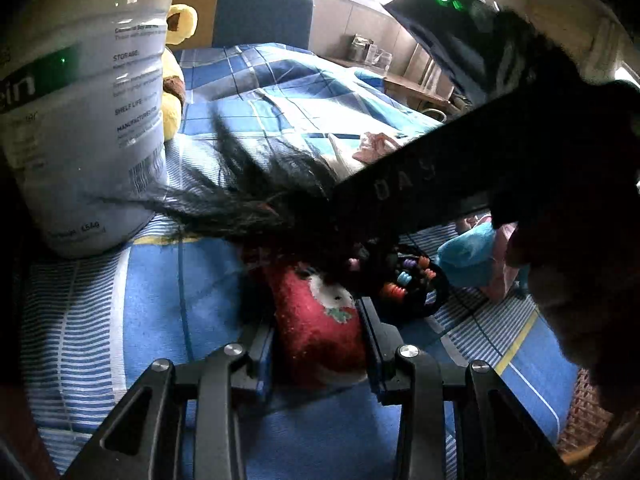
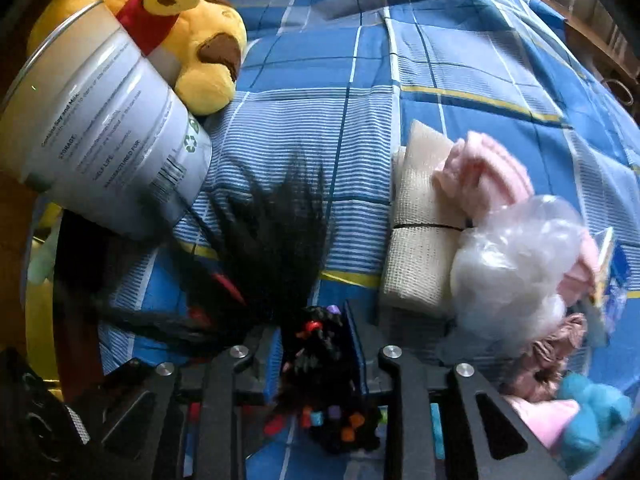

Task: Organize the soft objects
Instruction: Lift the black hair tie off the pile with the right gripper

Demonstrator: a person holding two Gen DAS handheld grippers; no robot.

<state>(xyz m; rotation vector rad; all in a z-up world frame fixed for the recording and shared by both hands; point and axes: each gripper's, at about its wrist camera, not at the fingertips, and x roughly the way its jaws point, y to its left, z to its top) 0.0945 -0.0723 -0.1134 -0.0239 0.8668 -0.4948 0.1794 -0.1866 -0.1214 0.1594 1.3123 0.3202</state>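
Observation:
My left gripper [image 1: 318,322] is shut on a red fuzzy sock [image 1: 320,332] with a white figure on it, low over the blue checked bedspread [image 1: 168,288]. Loose black hair [image 1: 248,196] fans out over the sock's far end. The right gripper's black housing [image 1: 420,184] crosses the left wrist view from the right, down to a black braid with coloured beads [image 1: 408,280]. In the right wrist view my right gripper [image 2: 314,340] is shut on that beaded braid [image 2: 316,344], which hangs down between the fingers. Loose black hair [image 2: 276,240] spreads just ahead of it.
A tall white tin [image 2: 108,152] leans at the left against a yellow plush bear [image 2: 200,48]. To the right lie a cream folded cloth [image 2: 420,240], a pink cloth [image 2: 484,172], a clear plastic bag [image 2: 516,256], a brown scrunchie [image 2: 552,352] and a blue plush [image 2: 592,412].

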